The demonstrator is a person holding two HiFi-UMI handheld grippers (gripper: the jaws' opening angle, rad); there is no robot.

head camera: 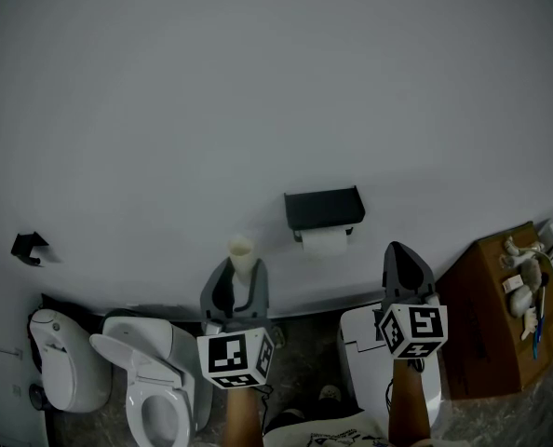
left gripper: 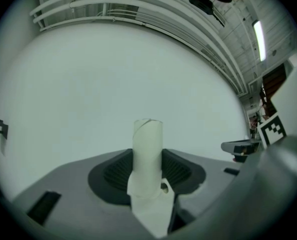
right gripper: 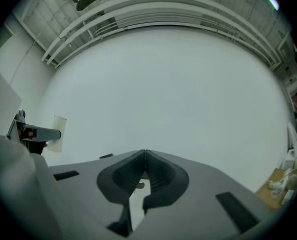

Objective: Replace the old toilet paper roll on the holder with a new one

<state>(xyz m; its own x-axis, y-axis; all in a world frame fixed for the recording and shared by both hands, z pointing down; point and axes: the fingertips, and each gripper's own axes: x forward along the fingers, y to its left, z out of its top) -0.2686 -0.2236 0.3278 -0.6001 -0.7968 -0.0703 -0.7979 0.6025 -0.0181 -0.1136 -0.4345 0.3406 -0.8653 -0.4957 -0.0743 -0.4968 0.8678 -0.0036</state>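
A black wall holder (head camera: 323,208) carries a white paper roll (head camera: 326,242) under its shelf. Below and left of it, my left gripper (head camera: 240,279) is shut on a bare cardboard tube (head camera: 242,252), which stands upright between the jaws. In the left gripper view the tube (left gripper: 147,139) sits between the pads of the left gripper (left gripper: 147,159), a scrap of paper hanging from its lower end. My right gripper (head camera: 402,254) is below and right of the holder, shut and empty. Its jaws meet tip to tip (right gripper: 145,155), facing the bare wall.
Two white toilets (head camera: 151,380) stand at the lower left, and a white toilet tank (head camera: 365,361) is under the right gripper. A brown cabinet (head camera: 486,333) with small items on top is at the right. A small black fitting (head camera: 30,247) is on the left wall.
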